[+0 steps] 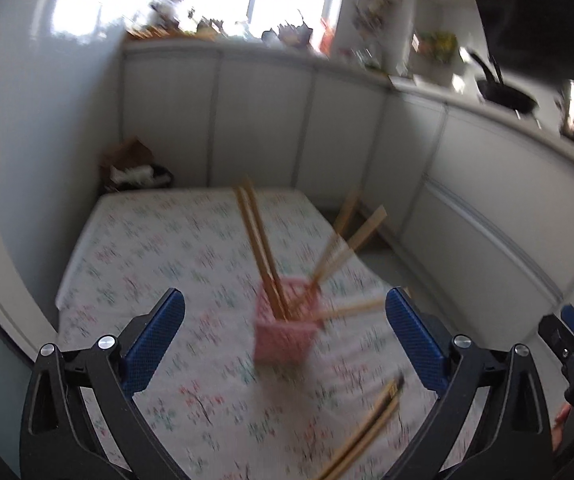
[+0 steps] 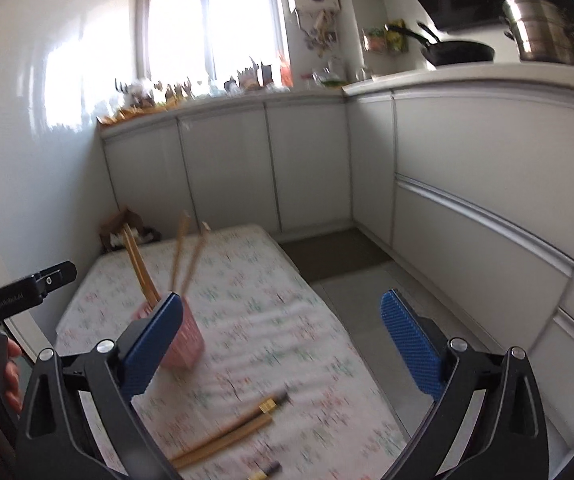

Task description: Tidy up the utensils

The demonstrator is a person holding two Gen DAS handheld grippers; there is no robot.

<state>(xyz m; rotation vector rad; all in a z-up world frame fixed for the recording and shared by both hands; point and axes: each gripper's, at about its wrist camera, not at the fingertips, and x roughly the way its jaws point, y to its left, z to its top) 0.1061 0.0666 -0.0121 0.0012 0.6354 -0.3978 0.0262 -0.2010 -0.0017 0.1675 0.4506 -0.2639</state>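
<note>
A: Where do the chopsticks stand?

B: Several long tan wooden chopsticks (image 1: 261, 248) stand tilted in a small pink square plastic basket (image 1: 285, 336) on the table (image 1: 135, 248), which wears a white cloth with a small floral print. The basket sits about midway along the table, nearer its right edge in the left wrist view.

A: Any still loose?

B: Yes, a pair of tan chopsticks with dark tips (image 2: 227, 436) lies flat on the cloth toward the near edge, well apart from the basket. One more dark tip (image 2: 267, 470) shows at the very near edge; I cannot tell what the rest of it looks like.

A: And the tools?

B: The left tool (image 1: 285, 340) has its blue-padded fingers (image 1: 153, 344) spread wide apart, the basket ahead between them and untouched. The right tool (image 2: 283, 344) is spread just as wide with only cloth between its pads; its left pad (image 2: 153, 346) overlaps the basket in its own view, but whether they touch I cannot tell
</note>
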